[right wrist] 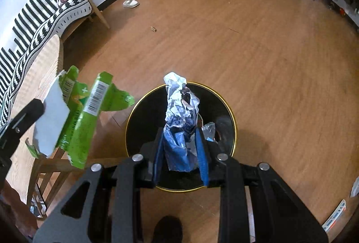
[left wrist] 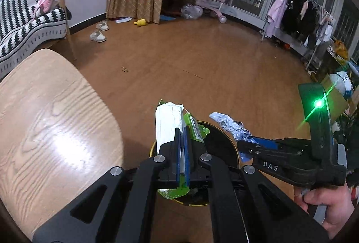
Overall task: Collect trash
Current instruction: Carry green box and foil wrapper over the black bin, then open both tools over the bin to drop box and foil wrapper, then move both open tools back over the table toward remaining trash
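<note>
Floor [right wrist: 246,45] of shiny brown wood fills the room, with a pale, grainy wood counter [left wrist: 44,122] at 9 o'clock. Round black bin [right wrist: 231,108] with a gold rim stands on it. Left claw [left wrist: 182,131] is clenched on a torn green and white carton [left wrist: 167,122]. Right claw [right wrist: 181,133] grips a crinkly silver and blue wrapper [right wrist: 179,97] above the bin.
</note>
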